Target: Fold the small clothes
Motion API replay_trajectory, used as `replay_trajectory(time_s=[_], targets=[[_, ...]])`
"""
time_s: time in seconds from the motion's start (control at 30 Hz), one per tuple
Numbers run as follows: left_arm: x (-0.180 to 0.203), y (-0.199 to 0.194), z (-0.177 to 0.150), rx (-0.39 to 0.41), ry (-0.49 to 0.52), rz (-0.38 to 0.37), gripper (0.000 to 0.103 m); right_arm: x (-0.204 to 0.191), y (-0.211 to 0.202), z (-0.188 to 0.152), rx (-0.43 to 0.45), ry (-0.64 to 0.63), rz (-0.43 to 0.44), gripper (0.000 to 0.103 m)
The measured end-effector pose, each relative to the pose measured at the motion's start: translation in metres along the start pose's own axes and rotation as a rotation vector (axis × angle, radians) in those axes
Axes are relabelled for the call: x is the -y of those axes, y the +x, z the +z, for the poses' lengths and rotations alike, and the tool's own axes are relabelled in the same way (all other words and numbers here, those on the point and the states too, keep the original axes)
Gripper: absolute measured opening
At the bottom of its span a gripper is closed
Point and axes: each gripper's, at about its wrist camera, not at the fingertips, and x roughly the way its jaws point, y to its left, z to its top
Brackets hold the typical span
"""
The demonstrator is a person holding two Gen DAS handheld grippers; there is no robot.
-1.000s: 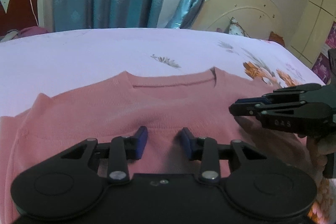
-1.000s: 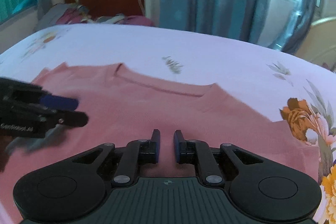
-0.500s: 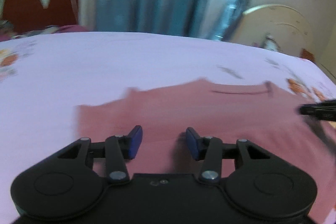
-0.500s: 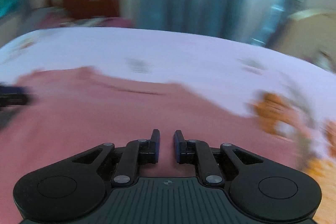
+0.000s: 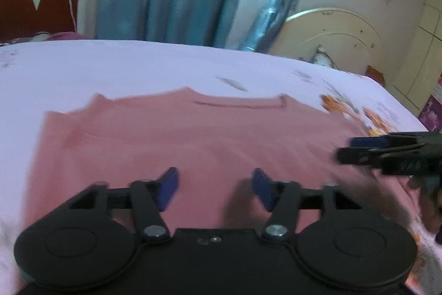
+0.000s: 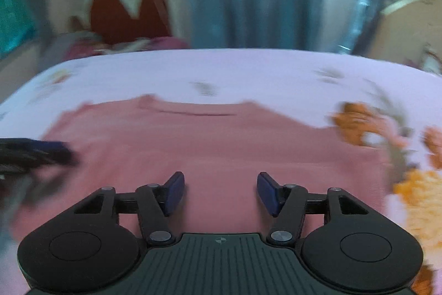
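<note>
- We saw the pink top lying flat on the pale flowered bed sheet, its neckline on the far side and its long axis running left to right across both wrist views.
- Our left gripper hung over the near, left part of the top. Its jaws had just been opening, and they stood wide apart with only flat cloth showing beneath the gap; the blue pads pressed on nothing.
- Our right gripper hung over the near, right part of the same top. Its jaws had also just been opening, and they were spread with nothing between them.
- In the left view the right gripper came in from the right edge, level with the middle of the top; in the right view the left gripper showed blurred at the left edge. So the two tools stood side by side along the top's width, each nearer to its own end.
- The top lay ahead of and below both grippers, and neither held it.
- The left edge of the top was closer to our left gripper, and the right edge, near the orange flower print, was closer to our right gripper.
- We judged that the next fold would turn on that split: each gripper taking the side nearest to it, with the fold line running either along or across the left-to-right length.
</note>
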Motion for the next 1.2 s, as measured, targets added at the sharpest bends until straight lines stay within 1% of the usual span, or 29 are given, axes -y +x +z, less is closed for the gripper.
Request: replay_trajectory(time_s=[0.03,0.07,0.1,0.17,0.2,0.27,0.3,0.33,0.37,0.4,0.43,0.47,0.5,0.57,0.6,0.67,0.7,0.77,0.83,0.87,0.93,1.0,1.03,1.07,1.13,1.2], targets=[[0.009,-0.001,-0.004,0.009,0.005,0.000,0.077,-0.011,0.001,-0.003,0.002,-0.019,0.014,0.055],[0.017,-0.001,-0.009,0.013,0.007,-0.010,0.076,-0.021,0.002,-0.008,0.004,-0.033,0.018,0.053],[0.022,0.001,-0.013,-0.002,0.021,-0.015,0.076,-0.030,0.002,-0.013,-0.001,-0.048,0.025,0.052],[0.035,0.009,-0.023,-0.037,0.122,0.051,0.078,-0.042,0.007,-0.025,-0.035,-0.075,0.038,0.052],[0.037,0.010,-0.026,-0.033,0.158,0.070,0.078,-0.047,0.011,-0.032,-0.061,-0.106,0.013,0.052],[0.037,0.002,-0.022,-0.033,0.135,0.070,0.073,-0.048,0.013,-0.038,-0.056,-0.156,-0.018,0.052],[0.035,-0.005,-0.020,-0.016,0.113,0.058,0.072,-0.047,0.009,-0.035,-0.064,-0.142,-0.031,0.052],[0.035,-0.010,-0.020,0.002,0.098,0.034,0.074,-0.045,0.004,-0.030,-0.054,-0.124,-0.041,0.052],[0.036,-0.014,-0.022,0.009,0.100,0.017,0.074,-0.044,-0.004,-0.028,-0.031,-0.112,-0.031,0.052],[0.039,-0.013,-0.026,-0.002,0.115,0.022,0.074,-0.045,-0.009,-0.030,-0.020,-0.108,-0.011,0.052],[0.040,-0.011,-0.029,-0.023,0.127,0.032,0.075,-0.049,-0.007,-0.034,-0.038,-0.126,-0.012,0.052],[0.041,-0.008,-0.033,-0.032,0.131,0.039,0.077,-0.051,0.001,-0.039,-0.074,-0.149,-0.039,0.052],[0.041,-0.009,-0.036,-0.022,0.130,0.047,0.077,-0.051,0.006,-0.042,-0.093,-0.153,-0.053,0.052],[0.040,-0.017,-0.038,-0.014,0.110,0.072,0.076,-0.051,0.001,-0.044,-0.085,-0.122,-0.054,0.052],[0.039,-0.021,-0.038,-0.002,0.098,0.092,0.074,-0.051,-0.004,-0.043,-0.082,-0.113,-0.063,0.052],[0.035,-0.024,-0.041,-0.011,0.078,0.089,0.074,-0.057,-0.020,-0.043,-0.042,-0.116,-0.044,0.052],[0.035,-0.023,-0.044,-0.023,0.078,0.093,0.074,-0.060,-0.023,-0.044,-0.045,-0.117,-0.021,0.052],[0.038,-0.024,-0.049,-0.031,0.094,0.112,0.074,-0.066,-0.018,-0.050,-0.086,-0.117,0.001,0.052],[0.043,-0.029,-0.051,-0.026,0.097,0.118,0.073,-0.074,-0.014,-0.059,-0.106,-0.162,-0.041,0.052],[0.046,-0.033,-0.052,-0.021,0.102,0.116,0.073,-0.077,-0.017,-0.061,-0.104,-0.160,-0.032,0.052],[0.050,-0.036,-0.057,-0.030,0.106,0.122,0.070,-0.079,-0.024,-0.063,-0.093,-0.118,0.019,0.052],[0.051,-0.037,-0.062,-0.048,0.120,0.136,0.071,-0.084,-0.023,-0.070,-0.120,-0.131,0.018,0.050],[0.050,-0.039,-0.064,-0.048,0.113,0.135,0.071,-0.085,-0.022,-0.074,-0.138,-0.130,0.017,0.050],[0.047,-0.043,-0.066,-0.044,0.106,0.142,0.072,-0.085,-0.023,-0.077,-0.136,-0.133,0.015,0.049],[0.037,-0.052,-0.068,-0.038,0.087,0.165,0.072,-0.078,-0.030,-0.078,-0.136,-0.111,0.014,0.043],[0.021,-0.061,-0.070,-0.032,0.056,0.191,0.071,-0.066,-0.042,-0.078,-0.126,-0.087,-0.013,0.043]])
